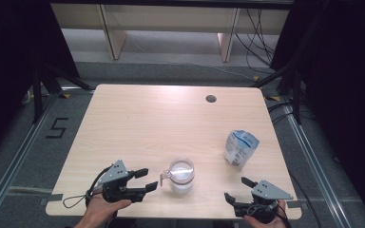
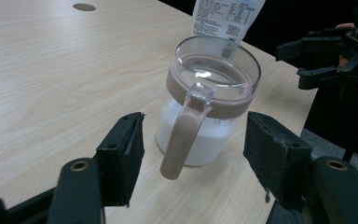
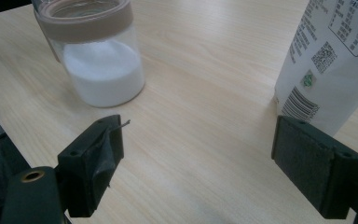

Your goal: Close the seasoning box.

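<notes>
A clear glass jug (image 1: 181, 175) with a brown band and handle stands near the table's front edge, about a third full of white powder. My left gripper (image 1: 148, 179) is open just left of it. In the left gripper view the jug's handle (image 2: 182, 140) hangs between the gripper's (image 2: 196, 123) two jaws, and neither pad touches it. A white and blue pouch (image 1: 240, 147) stands upright to the right. My right gripper (image 1: 236, 188) is open at the front right, with bare table between its (image 3: 200, 128) jaws, the jug (image 3: 100, 60) ahead left and the pouch (image 3: 335, 56) ahead right.
The light wooden table (image 1: 147, 123) has a round cable hole (image 1: 211, 99) at the back right. Grey floor, metal rails and dark curtains surround it. The table's front edge lies right under both hands.
</notes>
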Tool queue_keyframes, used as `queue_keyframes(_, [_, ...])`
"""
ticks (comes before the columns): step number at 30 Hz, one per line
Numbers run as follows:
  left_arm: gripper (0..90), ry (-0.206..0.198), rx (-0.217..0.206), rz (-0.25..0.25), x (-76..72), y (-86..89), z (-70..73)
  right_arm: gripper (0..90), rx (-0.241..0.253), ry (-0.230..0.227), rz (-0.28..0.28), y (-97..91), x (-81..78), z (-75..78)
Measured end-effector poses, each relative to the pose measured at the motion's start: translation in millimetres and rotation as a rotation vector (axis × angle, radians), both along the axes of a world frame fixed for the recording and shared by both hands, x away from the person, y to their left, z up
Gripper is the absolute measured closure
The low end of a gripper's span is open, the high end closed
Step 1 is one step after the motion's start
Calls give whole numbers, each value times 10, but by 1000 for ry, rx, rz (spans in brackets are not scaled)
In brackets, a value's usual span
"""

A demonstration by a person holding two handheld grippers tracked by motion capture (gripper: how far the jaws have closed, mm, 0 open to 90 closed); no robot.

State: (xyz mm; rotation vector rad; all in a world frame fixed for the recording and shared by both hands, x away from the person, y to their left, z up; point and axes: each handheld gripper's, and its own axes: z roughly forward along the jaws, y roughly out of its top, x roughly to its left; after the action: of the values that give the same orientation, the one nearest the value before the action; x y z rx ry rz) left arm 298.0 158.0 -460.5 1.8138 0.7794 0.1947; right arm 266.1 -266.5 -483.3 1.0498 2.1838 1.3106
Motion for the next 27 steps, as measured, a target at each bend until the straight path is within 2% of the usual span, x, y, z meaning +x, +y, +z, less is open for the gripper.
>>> queue_keyframes(3, [337,-1,6,-10,-6,25,-27,177,1,6,-3,7,-6,2])
queue_keyframes(8, [314,11,20,2,-42,62,-58,174,6,2,-7,20,-11,2])
queue_keyframes(9, [309,13,17,1,-45,65,-64,174,-9,-24,-4,14,-2,1])
queue_keyframes(10, [303,12,25,-7,-44,79,-71,174,0,-1,-9,21,-18,7])
queue_keyframes(12, [296,16,18,-16,-54,86,-90,163,8,-3,-9,24,-16,3])
queue_keyframes(13, [293,18,22,-16,-65,91,-99,162,33,22,-22,36,-40,10])
queue_keyframes(16, [282,20,40,-22,-92,102,-123,159,36,29,-15,36,-45,7])
queue_keyframes(18, [271,24,46,-25,-106,108,-138,159,4,-4,3,15,-29,2])
queue_keyframes(19, [262,25,46,-29,-108,114,-148,159,17,7,2,23,-37,-7])
queue_keyframes(20, [256,27,54,-32,-112,125,-154,159,29,36,-11,40,-67,-4])
queue_keyframes(21, [255,30,58,-30,-121,129,-160,159,24,34,-9,38,-70,-4])
queue_keyframes(22, [249,30,60,-38,-121,136,-172,159,5,6,-4,26,-56,-11])
queue_keyframes(23, [240,51,52,-25,-142,130,-182,159,12,14,5,26,-63,-11])
queue_keyframes(25, [229,52,56,-31,-159,137,-204,159,19,41,3,31,-86,-14])
queue_keyframes(27, [221,49,63,-32,-178,148,-221,159,-7,23,6,24,-96,-15])
